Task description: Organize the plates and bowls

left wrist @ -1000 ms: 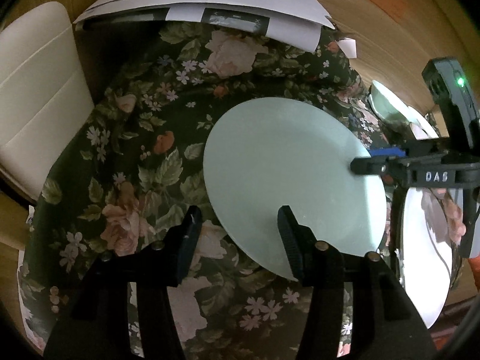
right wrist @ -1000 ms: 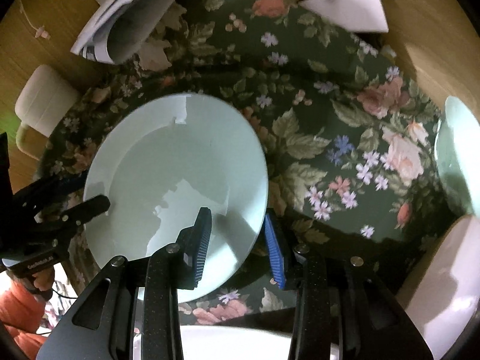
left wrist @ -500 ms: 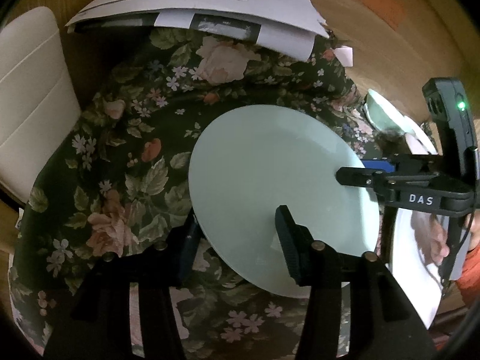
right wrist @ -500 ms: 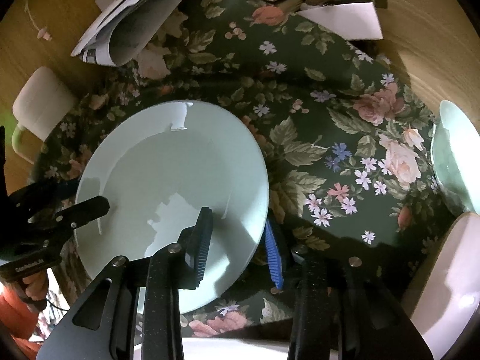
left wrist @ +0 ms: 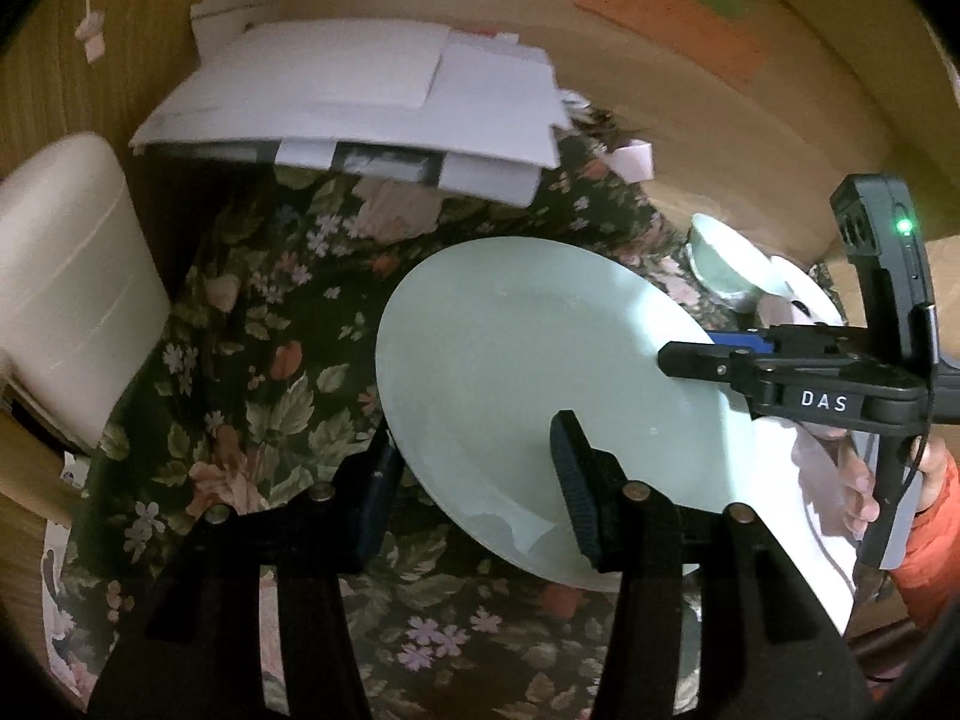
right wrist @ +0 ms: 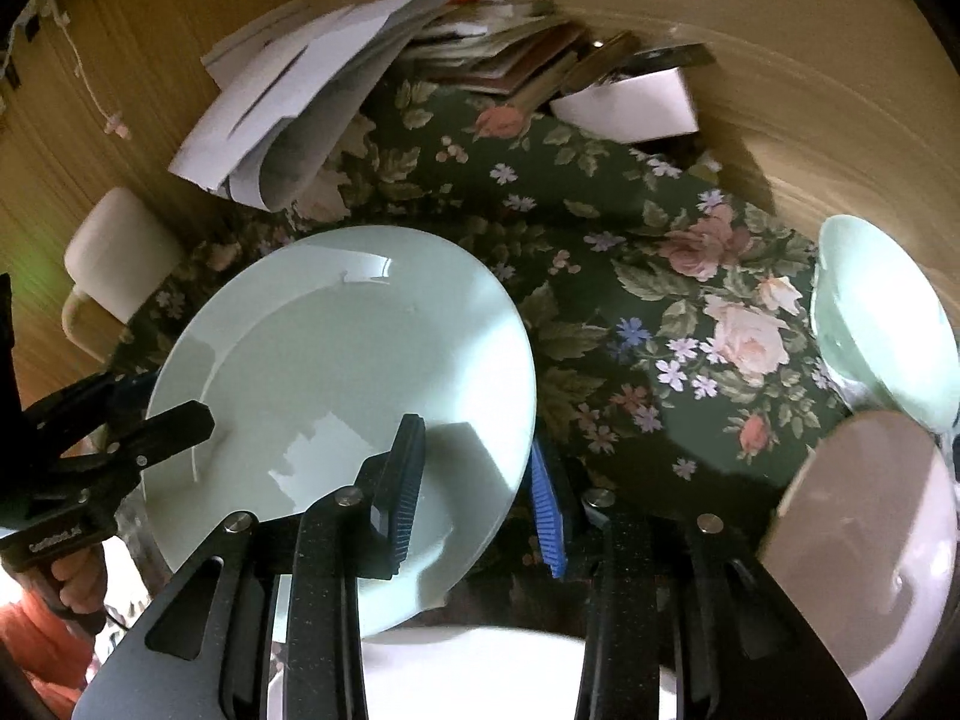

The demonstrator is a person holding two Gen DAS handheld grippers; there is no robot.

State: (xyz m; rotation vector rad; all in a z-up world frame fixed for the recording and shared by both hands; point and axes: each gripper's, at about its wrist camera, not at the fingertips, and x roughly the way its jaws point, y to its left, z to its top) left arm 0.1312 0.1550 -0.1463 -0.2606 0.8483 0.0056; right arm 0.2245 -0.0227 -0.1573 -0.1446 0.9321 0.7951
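Up close, the left gripper straddles the near rim of the pale green plate, one finger above the dish and one beneath, jaws part open and clamped on that edge. Across the plate, the right gripper pinches the opposite rim the same way, its jaws narrower. So the plate hangs tilted between the two tools, clear of the flowered tablecloth, with neither hand nearer than the other. Below its lower edge lies a white plate, just beside the right gripper; that looks the likely stacking spot, so the coming move probably turns on carrying the green plate over it and levelling it. Farther off stands a green bowl, then papers.
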